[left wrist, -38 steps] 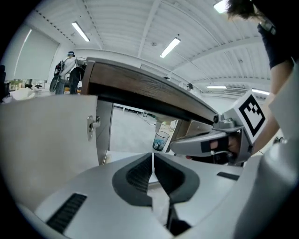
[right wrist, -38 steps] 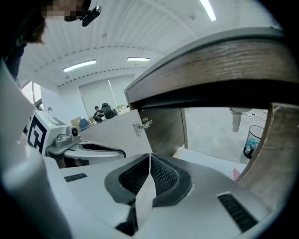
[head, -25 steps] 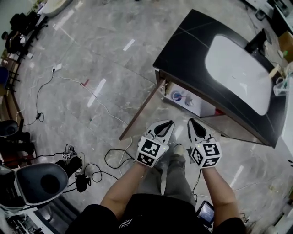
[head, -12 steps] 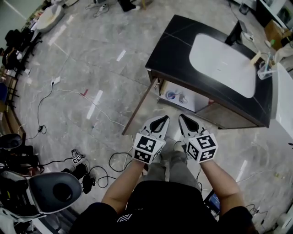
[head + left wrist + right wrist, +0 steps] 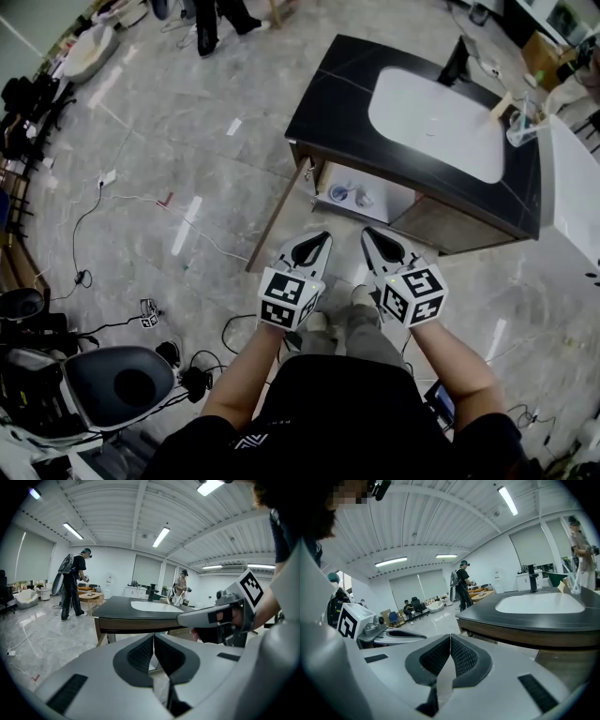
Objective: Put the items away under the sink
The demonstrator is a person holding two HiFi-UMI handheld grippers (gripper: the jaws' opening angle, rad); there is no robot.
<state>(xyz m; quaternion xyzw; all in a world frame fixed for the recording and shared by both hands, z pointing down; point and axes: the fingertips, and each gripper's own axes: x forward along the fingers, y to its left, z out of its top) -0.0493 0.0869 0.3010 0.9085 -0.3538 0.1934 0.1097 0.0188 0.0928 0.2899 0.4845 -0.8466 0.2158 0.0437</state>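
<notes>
A black counter [image 5: 347,89] with a white sink basin [image 5: 436,127] stands ahead of me. Beneath it is a white open shelf [image 5: 380,202] holding a blue-white item [image 5: 337,194] and another small one [image 5: 364,199]. My left gripper [image 5: 323,239] and right gripper [image 5: 367,234] are held side by side in front of the counter, near its front edge. Both have their jaws pressed together with nothing between them, as the left gripper [image 5: 153,637] and right gripper [image 5: 450,639] views show. The counter [image 5: 122,609] and basin [image 5: 539,603] sit past the jaws.
A faucet [image 5: 459,58] and a clear cup [image 5: 520,127] stand on the far side of the counter. Cables [image 5: 202,225] trail over the marble floor at left, near a black chair [image 5: 117,384]. People stand in the background [image 5: 72,585].
The view has shifted so the counter sits further up and left. Both grippers moved slightly up and left with it, staying shut and side by side.
</notes>
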